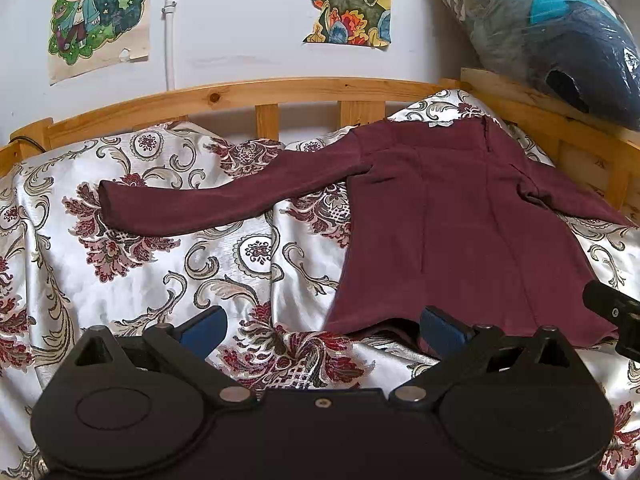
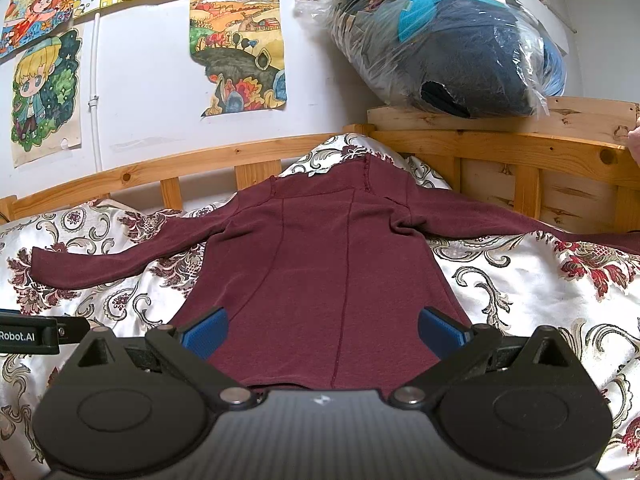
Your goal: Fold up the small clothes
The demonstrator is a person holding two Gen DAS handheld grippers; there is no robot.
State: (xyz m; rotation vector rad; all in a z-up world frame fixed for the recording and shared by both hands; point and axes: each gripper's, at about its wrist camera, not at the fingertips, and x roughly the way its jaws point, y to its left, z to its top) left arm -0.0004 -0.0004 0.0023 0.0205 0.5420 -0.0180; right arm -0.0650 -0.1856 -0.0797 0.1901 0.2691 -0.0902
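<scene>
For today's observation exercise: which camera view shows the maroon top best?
The right wrist view: the maroon top lies centred, both sleeves spread. The left wrist view shows it off to the right, its right sleeve cut off.

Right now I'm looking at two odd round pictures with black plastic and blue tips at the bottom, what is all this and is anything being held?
Each picture comes from a wide-angle camera mounted on a tool a person carries, one per hand. The black frame with blue pads is that tool. The left hand-held gripper hangs over the patterned bedspread, near the hem corner of a maroon long-sleeved top. The right hand-held gripper hangs over the same top, above its lower hem. The top lies spread flat, sleeves out. Both grippers are open and hold nothing. Behind are a wooden bed rail, drawings on the wall and a plastic-wrapped bundle.
</scene>
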